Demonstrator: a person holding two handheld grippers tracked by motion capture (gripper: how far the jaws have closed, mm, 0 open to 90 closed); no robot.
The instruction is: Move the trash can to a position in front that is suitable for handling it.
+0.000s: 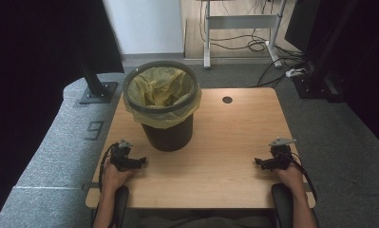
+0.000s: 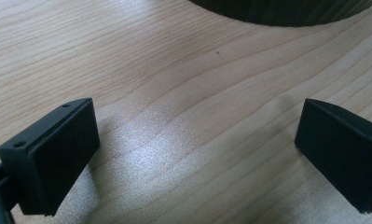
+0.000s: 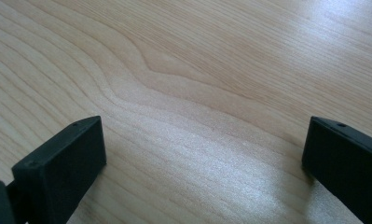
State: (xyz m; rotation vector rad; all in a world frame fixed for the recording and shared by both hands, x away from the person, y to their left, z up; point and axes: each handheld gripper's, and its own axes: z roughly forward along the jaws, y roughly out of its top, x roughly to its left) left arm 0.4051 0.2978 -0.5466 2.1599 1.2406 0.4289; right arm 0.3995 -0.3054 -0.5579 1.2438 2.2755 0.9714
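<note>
Black bin (image 1: 167, 135) — lined with a yellow bag (image 1: 161, 90); both grippers' fingers (image 2: 51, 156) (image 3: 62, 170) spread, gripping nothing.

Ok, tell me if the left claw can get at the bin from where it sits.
Probably yes. The left claw rests open on the table, and only bare wood lies between it and the black bin just ahead.
</note>
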